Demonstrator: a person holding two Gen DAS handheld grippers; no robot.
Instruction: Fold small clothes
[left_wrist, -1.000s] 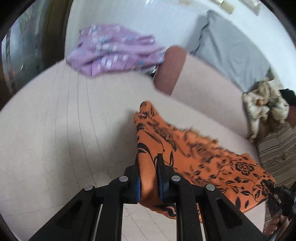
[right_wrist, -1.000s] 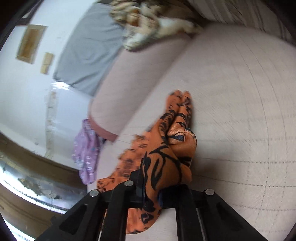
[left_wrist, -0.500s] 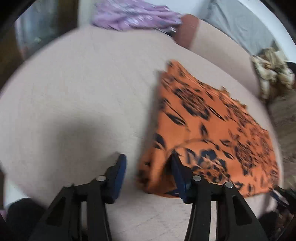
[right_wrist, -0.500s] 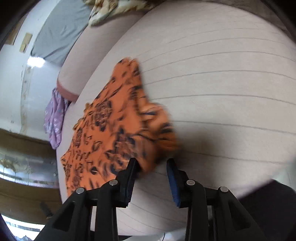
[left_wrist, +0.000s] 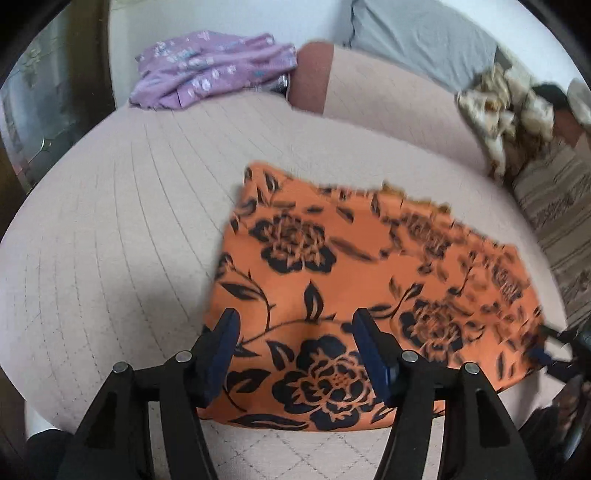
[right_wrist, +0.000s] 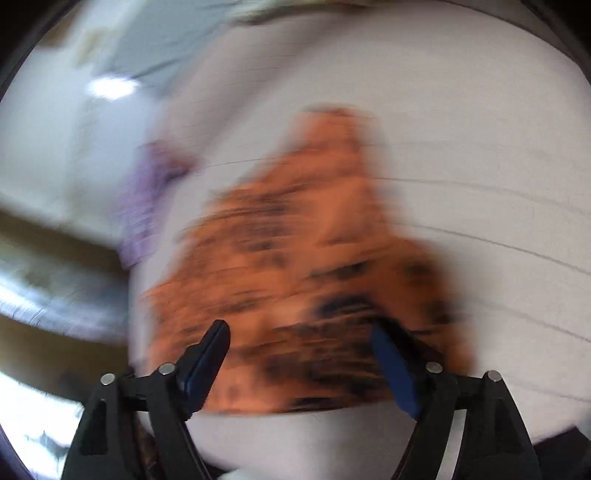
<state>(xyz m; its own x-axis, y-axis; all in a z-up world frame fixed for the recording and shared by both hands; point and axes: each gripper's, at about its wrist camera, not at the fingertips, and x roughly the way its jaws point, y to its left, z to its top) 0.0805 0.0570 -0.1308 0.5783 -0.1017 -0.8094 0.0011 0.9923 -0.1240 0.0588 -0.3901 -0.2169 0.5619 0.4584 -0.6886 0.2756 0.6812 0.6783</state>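
Orange floral cloth (left_wrist: 332, 280) flat, long axis left to right; left gripper (left_wrist: 295, 347) gaping over near-left corner. Right gripper (right_wrist: 299, 354) released too, blurred.

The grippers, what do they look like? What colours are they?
The left gripper and the right gripper look alike. Each has two black angular arms, like a frame with cut-out gaps, and round silver rivets at the joints. The fingers are lined with flat dark blue pads. No cables, markings or sleeves show. The right view is blurred, so its fine details are unclear.
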